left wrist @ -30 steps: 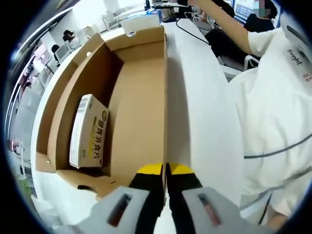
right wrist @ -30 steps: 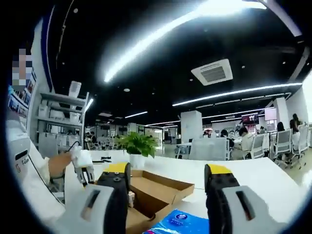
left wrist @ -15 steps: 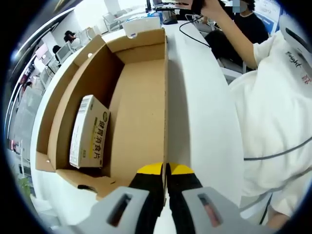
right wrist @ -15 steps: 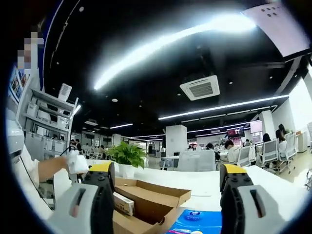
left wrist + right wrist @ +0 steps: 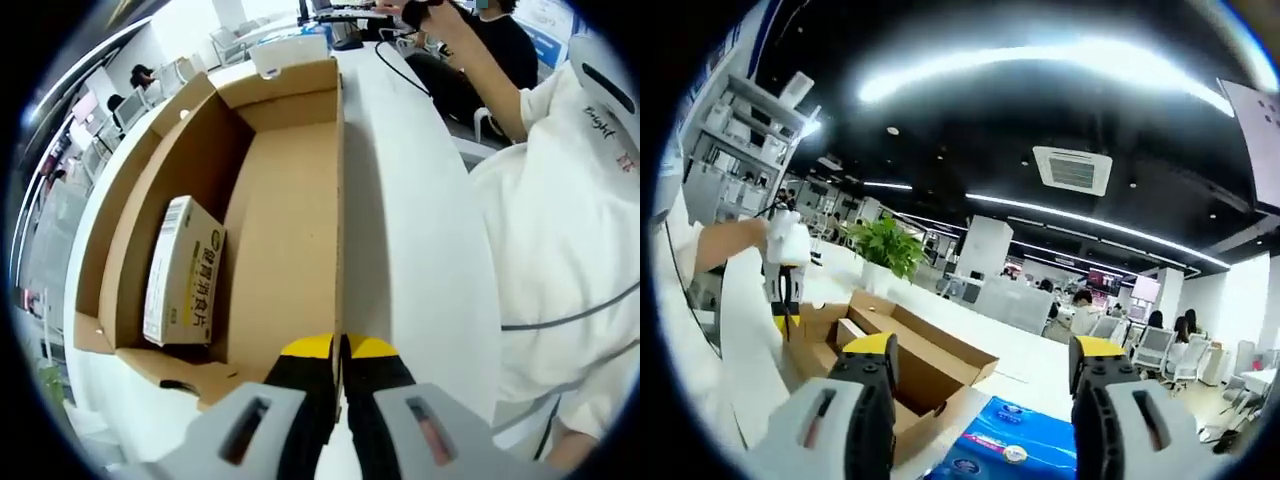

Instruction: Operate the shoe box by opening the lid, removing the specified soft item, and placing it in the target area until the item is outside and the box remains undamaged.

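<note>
Left gripper (image 5: 340, 350) pinched on near wall of open shoe box (image 5: 285, 200). Right gripper (image 5: 980, 360) spread wide, raised above box, holding nothing. Blue soft pack (image 5: 1005, 445) outside box, just beside it on white table (image 5: 410, 250). Small carton (image 5: 180, 270) inside box.

We see an open office: dark ceiling with long light strips (image 5: 1040, 70), a ceiling air vent (image 5: 1073, 167), white shelving (image 5: 725, 160), a potted plant (image 5: 885, 250), office chairs (image 5: 1155, 350), white bench (image 5: 415, 240).
</note>
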`<state>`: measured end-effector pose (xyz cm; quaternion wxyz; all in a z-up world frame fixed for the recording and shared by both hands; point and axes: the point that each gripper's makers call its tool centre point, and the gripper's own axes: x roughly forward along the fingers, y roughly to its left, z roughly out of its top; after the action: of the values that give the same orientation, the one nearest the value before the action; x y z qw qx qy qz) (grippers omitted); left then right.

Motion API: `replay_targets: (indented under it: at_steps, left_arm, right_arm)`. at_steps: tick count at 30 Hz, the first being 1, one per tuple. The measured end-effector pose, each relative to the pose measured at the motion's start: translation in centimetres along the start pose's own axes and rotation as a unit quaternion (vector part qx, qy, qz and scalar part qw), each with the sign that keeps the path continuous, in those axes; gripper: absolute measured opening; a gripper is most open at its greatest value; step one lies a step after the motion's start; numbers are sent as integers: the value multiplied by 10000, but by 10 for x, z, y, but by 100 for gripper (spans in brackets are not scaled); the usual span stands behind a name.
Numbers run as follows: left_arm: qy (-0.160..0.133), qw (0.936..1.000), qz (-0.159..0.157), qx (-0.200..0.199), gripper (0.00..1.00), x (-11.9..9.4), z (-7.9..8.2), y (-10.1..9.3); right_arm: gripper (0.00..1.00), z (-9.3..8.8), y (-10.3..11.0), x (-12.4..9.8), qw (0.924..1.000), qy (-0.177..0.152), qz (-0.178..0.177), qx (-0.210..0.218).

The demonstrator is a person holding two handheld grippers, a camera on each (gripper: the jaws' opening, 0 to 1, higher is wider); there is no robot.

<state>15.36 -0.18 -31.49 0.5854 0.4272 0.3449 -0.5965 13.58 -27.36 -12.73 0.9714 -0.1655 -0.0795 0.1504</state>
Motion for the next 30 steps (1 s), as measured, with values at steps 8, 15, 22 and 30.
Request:
replay_targets:
  at_steps: [8,15,22,30]
  left_arm:
    - [6,10000,-27,-11,2,0,0,1]
    - [-29,10000,11,30,2,0,2,-2]
    - [-44,9999,26,102,2,0,3,-3]
    - [-63,9998,90,160,2,1,4,-4]
  right_arm:
    - [69,-2,4,-3,9977,246,-150,-620]
    - [55,-1,16,0,9981,138,13,-604]
    - [40,4,36,13,9944,21,130,-1050]
    - [40,14,75,29,9942,-222,858,-610]
